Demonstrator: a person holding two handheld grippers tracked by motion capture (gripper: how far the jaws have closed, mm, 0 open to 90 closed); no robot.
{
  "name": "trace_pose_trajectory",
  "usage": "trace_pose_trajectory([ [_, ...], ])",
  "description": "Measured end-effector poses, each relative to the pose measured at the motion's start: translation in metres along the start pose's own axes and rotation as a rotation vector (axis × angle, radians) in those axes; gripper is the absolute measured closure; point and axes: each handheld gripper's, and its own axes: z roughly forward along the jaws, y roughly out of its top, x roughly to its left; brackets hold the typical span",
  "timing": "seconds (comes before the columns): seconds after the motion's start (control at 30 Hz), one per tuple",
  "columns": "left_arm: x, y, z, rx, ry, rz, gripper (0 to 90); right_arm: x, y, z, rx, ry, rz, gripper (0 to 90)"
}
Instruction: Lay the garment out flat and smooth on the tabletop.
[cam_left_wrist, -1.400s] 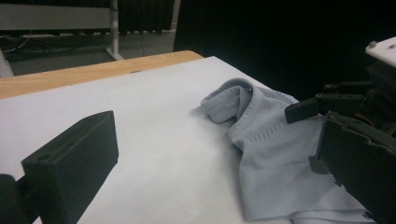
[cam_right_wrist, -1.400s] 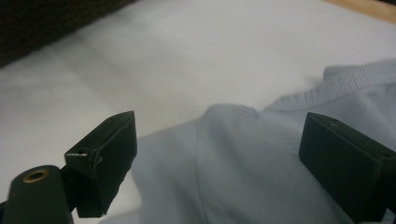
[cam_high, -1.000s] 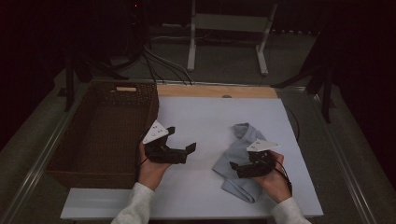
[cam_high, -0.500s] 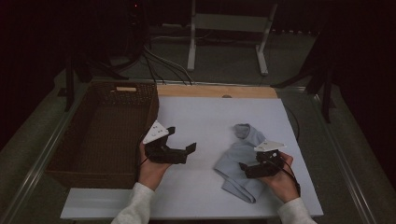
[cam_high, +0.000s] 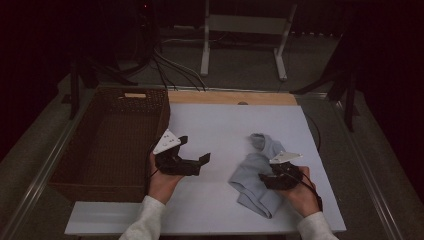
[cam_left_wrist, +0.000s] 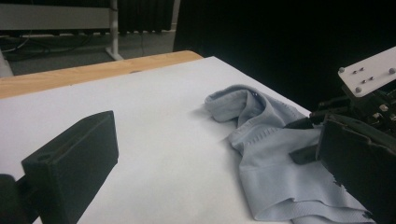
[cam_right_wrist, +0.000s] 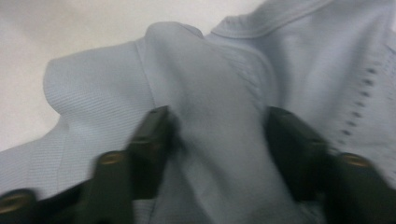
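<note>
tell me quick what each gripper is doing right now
Left gripper: open, holding nothing, above the white table top.
Right gripper: jaws have just been closing around a raised fold of the light blue knitted cloth.

The pale blue cloth (cam_high: 255, 175) is looking like a soft knit, finely ribbed and matt, with a row of small stitched holes (clearest in the right gripper view). The white table top (cam_high: 225, 125) is showing smooth and matt, its far edge a strip of bare wood (cam_high: 230, 97). The basket (cam_high: 107, 145) is appearing as rough brown wicker. The left gripper (cam_high: 192, 150) is looking like matt black plastic, topped by a smooth pale plate.
</note>
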Motion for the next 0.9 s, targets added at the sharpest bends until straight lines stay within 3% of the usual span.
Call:
trace_pose_trajectory([
  [0.13, 0.0, 0.0, 0.001, 0.005, 0.0, 0.0, 0.1, -0.001, 0.0, -0.002, -0.011, 0.037, 0.0, 69.5],
  [0.2, 0.0, -0.001, 0.001, 0.005, 0.0, -0.001, 0.1, 0.0, 0.001, -0.003, -0.023, 0.055, 0.009, 73.6],
  [0.4, 0.001, -0.001, 0.001, 0.006, 0.001, 0.0, 0.1, 0.004, 0.008, -0.013, -0.093, 0.08, 0.008, 75.7],
  [0.9, 0.001, -0.001, 0.0, -0.002, 0.006, -0.003, 0.1, 0.026, 0.036, -0.027, -0.191, 0.138, -0.081, 76.1],
])
